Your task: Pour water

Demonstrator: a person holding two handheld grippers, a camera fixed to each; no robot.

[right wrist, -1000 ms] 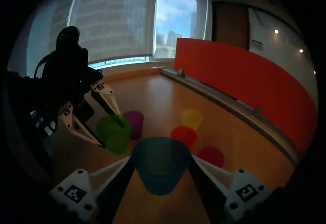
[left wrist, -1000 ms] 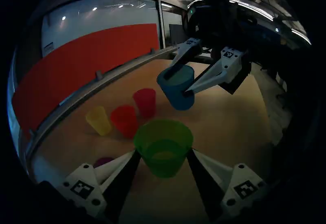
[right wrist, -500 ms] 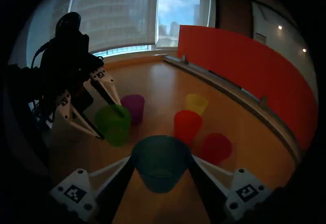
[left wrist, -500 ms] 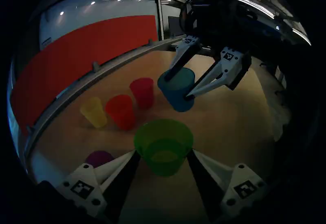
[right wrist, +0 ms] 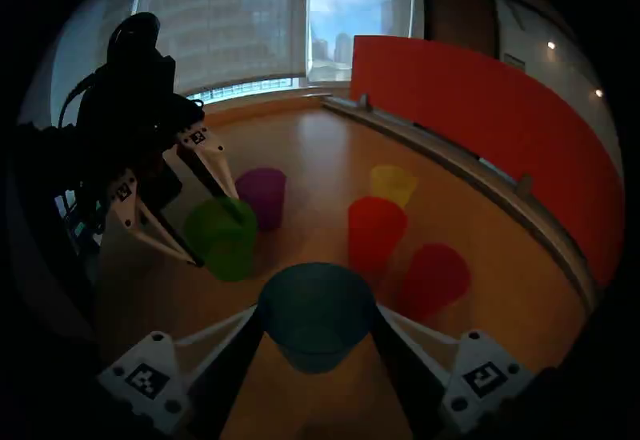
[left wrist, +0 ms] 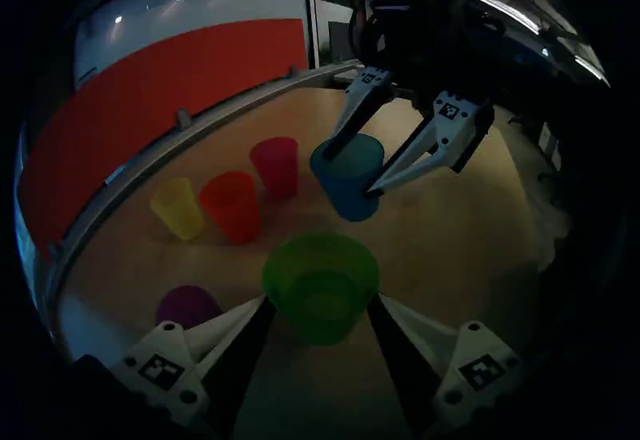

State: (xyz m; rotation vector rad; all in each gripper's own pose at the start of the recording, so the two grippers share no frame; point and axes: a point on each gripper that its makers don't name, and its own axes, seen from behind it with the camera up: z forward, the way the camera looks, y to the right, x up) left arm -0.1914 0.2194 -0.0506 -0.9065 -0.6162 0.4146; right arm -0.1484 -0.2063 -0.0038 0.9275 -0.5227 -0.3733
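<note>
My left gripper (left wrist: 322,306) is shut on a green cup (left wrist: 322,286), held upright above the wooden table (left wrist: 448,224). My right gripper (right wrist: 317,322) is shut on a blue cup (right wrist: 317,316), also upright. In the left gripper view the blue cup (left wrist: 347,176) hangs beyond the green one, between the right gripper's (left wrist: 354,168) fingers. In the right gripper view the green cup (right wrist: 222,238) sits left of centre in the left gripper (right wrist: 218,230). The two cups are apart.
On the table stand a yellow cup (left wrist: 178,207), a red cup (left wrist: 232,205), a pink cup (left wrist: 275,166) and a purple cup (left wrist: 187,306). A red wall panel (left wrist: 152,96) runs behind a rail. A person (right wrist: 128,112) stands behind the left gripper, with windows (right wrist: 240,24) beyond.
Both held cups have come lower toward the table. The standing cups have shifted upward in the left gripper view and look larger and nearer in the right gripper view. Both grips are unchanged.
</note>
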